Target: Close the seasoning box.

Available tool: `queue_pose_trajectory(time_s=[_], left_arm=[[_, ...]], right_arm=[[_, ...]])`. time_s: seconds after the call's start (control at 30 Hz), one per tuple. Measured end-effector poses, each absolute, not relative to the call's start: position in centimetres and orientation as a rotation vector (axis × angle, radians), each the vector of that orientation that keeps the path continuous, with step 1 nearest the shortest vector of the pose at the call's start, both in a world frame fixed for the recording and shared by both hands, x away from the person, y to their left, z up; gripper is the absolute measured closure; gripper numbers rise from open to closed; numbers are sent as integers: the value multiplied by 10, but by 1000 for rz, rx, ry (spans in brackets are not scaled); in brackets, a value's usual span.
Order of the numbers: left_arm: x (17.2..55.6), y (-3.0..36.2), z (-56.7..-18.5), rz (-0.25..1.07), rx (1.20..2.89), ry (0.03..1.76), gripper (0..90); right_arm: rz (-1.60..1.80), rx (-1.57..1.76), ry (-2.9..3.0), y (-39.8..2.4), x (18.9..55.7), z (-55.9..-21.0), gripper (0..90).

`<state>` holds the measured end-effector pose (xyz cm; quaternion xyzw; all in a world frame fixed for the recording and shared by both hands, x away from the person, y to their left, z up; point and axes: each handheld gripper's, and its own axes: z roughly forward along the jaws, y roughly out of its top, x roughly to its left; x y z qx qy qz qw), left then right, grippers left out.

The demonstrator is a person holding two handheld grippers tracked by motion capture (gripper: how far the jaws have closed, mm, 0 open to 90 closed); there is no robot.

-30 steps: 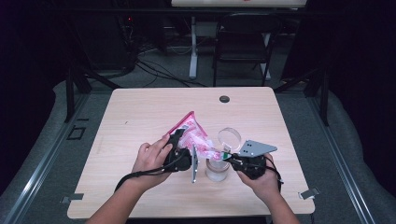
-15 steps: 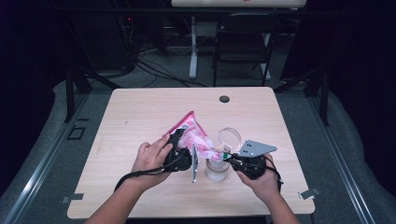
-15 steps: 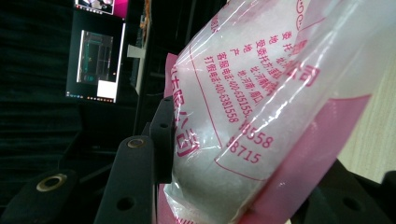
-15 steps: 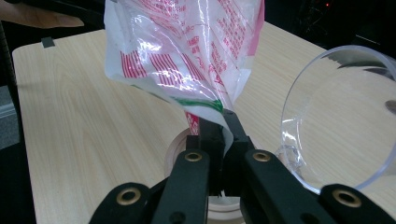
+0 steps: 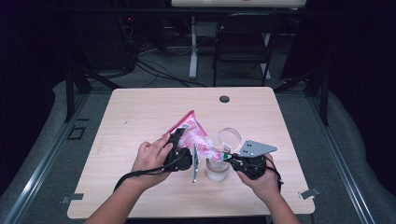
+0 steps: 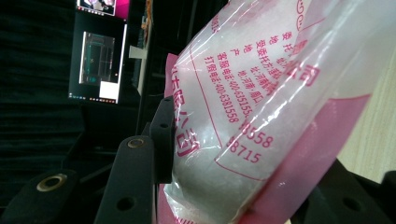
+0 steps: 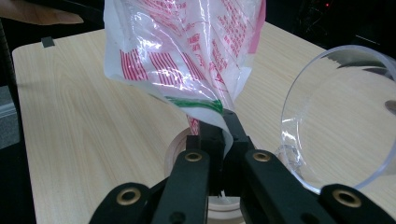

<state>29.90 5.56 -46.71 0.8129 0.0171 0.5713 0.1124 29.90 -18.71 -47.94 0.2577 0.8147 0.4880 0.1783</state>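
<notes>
The right gripper (image 7: 219,135) has its two black jaws pressed together on the lower corner of a pink-and-white plastic bag (image 7: 187,51), pinching the thin film just under a green stripe (the pads meet with nothing but the film between them). Directly beneath those jaws sits a small round jar (image 7: 180,149) with a pale rim, its mouth below the pinched corner. Just beside it, toward the right of the right gripper view, a clear round lid (image 7: 336,116) stands tilted on edge on the light wooden table (image 7: 93,126).

The left gripper (image 6: 196,154) clamps the fat body of the same bag (image 6: 261,93): one jaw lies flat against the printed side, and the other is at the lower right edge behind the pink part, so the jaws stand partly apart with the bag filling the gap. White contents show through the clear film under the pink printing.

From the high view, the left gripper (image 5: 180,151) and the right gripper (image 5: 233,161) face each other near the front middle of the table (image 5: 140,112), with the bag (image 5: 194,133) stretched between them, its pink tip pointing away from the person and upward. The jar (image 5: 217,170) stands between the two hands, and the lid (image 5: 229,137) is just behind it. A small dark round cap (image 5: 224,99) sits in the tabletop, well apart from the work.
</notes>
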Motion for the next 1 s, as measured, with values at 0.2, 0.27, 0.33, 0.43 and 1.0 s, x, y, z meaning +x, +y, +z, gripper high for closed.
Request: queue_pose_trajectory(time_s=[0.2,0.27,0.33,0.43,1.0], left_arm=[[299,56,-467,1678,2384,47,596],[299,56,-467,1678,2378,45,596],[299,56,-467,1680,2379,45,596],[299,55,-466,1679,2381,47,596],[299,54,-464,1687,2374,31,597]], right_arm=[[1376,726,2307,-187,299,-479,900],[1377,727,2305,-187,299,-479,900],[1377,727,2306,-187,299,-479,900],[1376,727,2305,-187,299,-479,900],[1373,727,2304,-188,298,-479,900]])
